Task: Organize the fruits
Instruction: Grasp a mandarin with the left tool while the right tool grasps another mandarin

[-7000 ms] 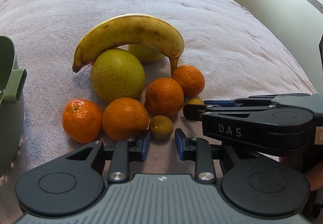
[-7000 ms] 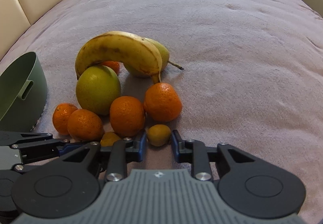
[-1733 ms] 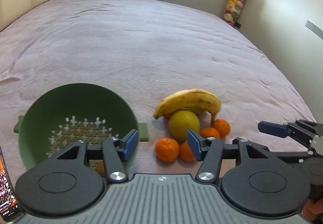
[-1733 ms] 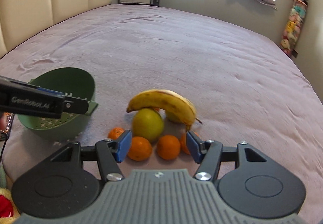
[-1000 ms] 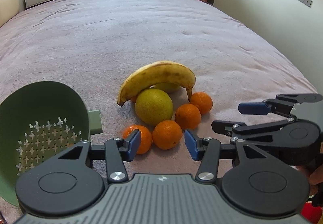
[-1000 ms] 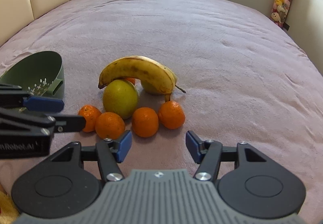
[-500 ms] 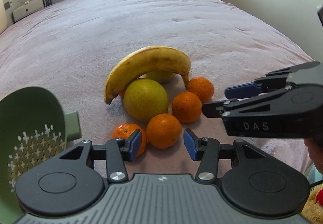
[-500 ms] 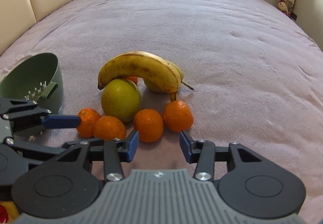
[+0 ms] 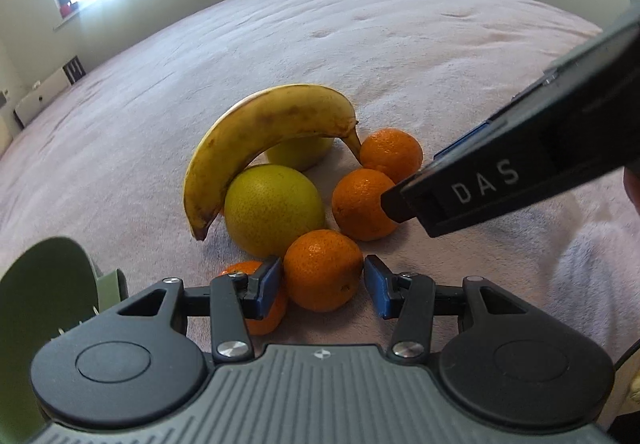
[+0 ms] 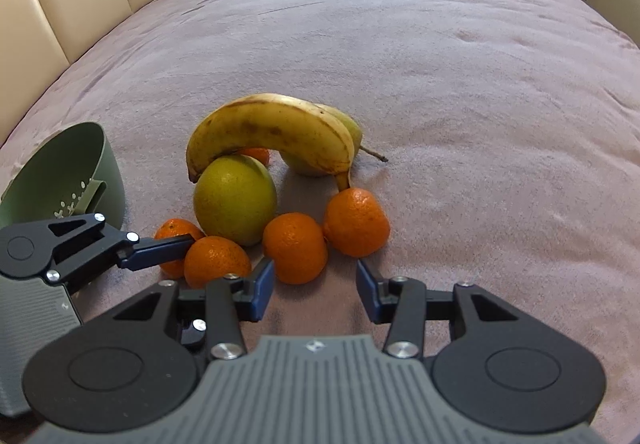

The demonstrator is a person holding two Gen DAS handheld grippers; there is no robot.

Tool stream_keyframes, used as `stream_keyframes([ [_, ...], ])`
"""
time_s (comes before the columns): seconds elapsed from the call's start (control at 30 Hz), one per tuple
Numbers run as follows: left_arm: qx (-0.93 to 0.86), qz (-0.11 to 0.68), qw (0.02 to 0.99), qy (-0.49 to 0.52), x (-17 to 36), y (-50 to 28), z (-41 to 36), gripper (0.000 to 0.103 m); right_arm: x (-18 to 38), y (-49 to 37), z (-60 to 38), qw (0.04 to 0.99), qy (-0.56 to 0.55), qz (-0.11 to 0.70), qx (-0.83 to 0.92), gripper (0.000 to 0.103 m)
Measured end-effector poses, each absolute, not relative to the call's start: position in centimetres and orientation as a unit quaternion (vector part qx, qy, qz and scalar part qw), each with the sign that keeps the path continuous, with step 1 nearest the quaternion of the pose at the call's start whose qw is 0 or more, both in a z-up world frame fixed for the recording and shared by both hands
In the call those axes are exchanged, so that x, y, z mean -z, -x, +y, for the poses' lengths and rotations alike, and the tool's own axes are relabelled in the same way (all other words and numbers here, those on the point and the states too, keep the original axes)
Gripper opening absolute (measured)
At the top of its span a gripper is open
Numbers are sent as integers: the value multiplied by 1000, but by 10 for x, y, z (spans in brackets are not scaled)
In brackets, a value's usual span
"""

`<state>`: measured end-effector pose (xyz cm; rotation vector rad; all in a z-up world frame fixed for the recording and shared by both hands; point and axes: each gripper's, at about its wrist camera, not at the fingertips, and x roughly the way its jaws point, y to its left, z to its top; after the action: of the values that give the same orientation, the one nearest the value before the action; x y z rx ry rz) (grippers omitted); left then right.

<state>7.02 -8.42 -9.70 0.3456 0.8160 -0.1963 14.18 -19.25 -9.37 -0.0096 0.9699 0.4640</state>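
On the pink bedspread (image 10: 460, 92) both grippers, left (image 9: 323, 286) and right (image 10: 315, 290), sit open by the oranges (image 9: 322, 270), banana (image 10: 272, 132) draped over the green citrus (image 10: 235, 198), colander (image 10: 80, 172) off left.

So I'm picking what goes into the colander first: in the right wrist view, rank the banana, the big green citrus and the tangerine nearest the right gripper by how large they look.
1. banana, longest
2. green citrus
3. tangerine, smallest, though nearest the camera
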Motion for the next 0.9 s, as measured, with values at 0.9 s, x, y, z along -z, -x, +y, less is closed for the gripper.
stream_keyframes([
  [0.9,66,446,893,-11,53,-81,-32,49,107,-161,-179,840,-57,496,-213,44],
])
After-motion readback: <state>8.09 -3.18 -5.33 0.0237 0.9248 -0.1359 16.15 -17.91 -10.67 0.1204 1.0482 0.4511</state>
